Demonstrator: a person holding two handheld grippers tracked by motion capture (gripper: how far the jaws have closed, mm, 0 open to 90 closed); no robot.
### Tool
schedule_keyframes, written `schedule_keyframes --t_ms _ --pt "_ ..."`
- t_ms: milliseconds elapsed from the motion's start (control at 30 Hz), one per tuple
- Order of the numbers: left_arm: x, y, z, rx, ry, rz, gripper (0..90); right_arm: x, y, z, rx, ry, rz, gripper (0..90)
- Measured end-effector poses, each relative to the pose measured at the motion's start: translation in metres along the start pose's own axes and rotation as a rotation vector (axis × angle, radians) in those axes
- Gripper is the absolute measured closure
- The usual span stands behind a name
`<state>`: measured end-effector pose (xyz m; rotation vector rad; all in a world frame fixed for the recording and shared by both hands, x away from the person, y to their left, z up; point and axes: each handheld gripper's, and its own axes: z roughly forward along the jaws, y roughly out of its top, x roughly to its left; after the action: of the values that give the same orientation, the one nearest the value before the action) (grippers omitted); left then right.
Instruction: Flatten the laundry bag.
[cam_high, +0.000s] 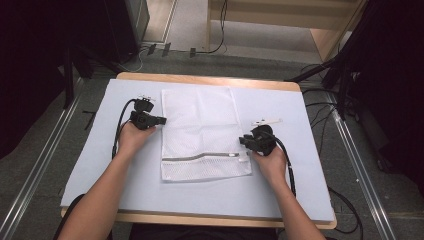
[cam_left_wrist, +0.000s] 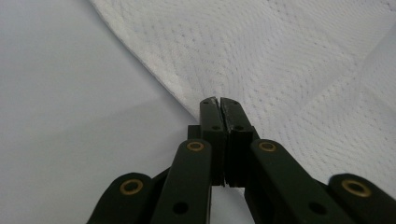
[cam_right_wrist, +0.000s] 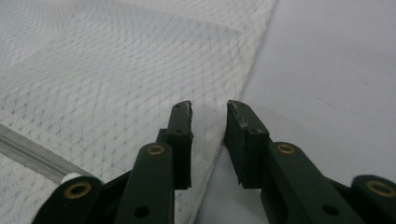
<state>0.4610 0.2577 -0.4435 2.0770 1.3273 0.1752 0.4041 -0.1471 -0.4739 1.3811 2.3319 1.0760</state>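
A white mesh bag (cam_high: 200, 120) lies flat in the middle of the table, with a grey zipper (cam_high: 200, 157) running across its near end. My left gripper (cam_high: 162, 120) is at the bag's left edge. In the left gripper view its jaws (cam_left_wrist: 219, 100) are pressed together right on the edge of the mesh bag (cam_left_wrist: 289, 60), which looks slightly lifted there. My right gripper (cam_high: 242, 141) is at the bag's right edge, just above the zipper's end. It (cam_right_wrist: 210, 109) stands open, with the edge of the mesh bag (cam_right_wrist: 93, 70) running between its jaws and the zipper (cam_right_wrist: 28, 151) at lower left.
A pale blue cover (cam_high: 280, 190) lies over the wooden table (cam_high: 210, 79) with bare room around the bag. Cables (cam_high: 320, 120) trail on the floor to the right. Metal rails (cam_high: 45, 165) run along both sides, and wooden furniture (cam_high: 325, 30) stands behind.
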Motion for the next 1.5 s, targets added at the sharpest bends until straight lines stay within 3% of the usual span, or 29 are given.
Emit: schedule_keyframes --t_ms 33,67,200,267,833,1133,1367,1500 --pt "0.000 0.000 0.000 0.000 0.000 0.000 90.0 0.000 0.000 0.000 0.000 0.000 0.000 77.5" --pt "0.000 0.000 0.000 0.000 -0.001 -0.001 90.0 0.003 0.000 0.000 0.006 -0.034 -0.026 82.8" --pt "0.000 0.000 0.000 0.002 0.002 -0.001 90.0 0.002 0.001 0.001 0.006 -0.010 -0.011 88.8" --pt "0.000 0.000 0.000 0.004 0.000 -0.001 89.9 0.004 0.002 0.001 0.017 -0.009 -0.028 90.0" --pt "0.008 -0.002 -0.003 -0.009 -0.007 -0.030 89.4 0.021 -0.003 -0.004 0.053 0.059 -0.014 90.0" --pt "0.009 -0.002 -0.002 -0.003 -0.007 -0.027 88.0 0.033 -0.007 -0.006 0.061 0.076 -0.062 88.7" --pt "0.006 -0.002 -0.007 -0.007 -0.027 -0.033 70.8 0.028 -0.004 -0.015 0.020 0.094 -0.051 77.7" --pt "0.001 -0.003 -0.015 0.001 -0.039 -0.009 61.4 0.029 -0.006 -0.029 0.000 0.115 -0.064 69.6"
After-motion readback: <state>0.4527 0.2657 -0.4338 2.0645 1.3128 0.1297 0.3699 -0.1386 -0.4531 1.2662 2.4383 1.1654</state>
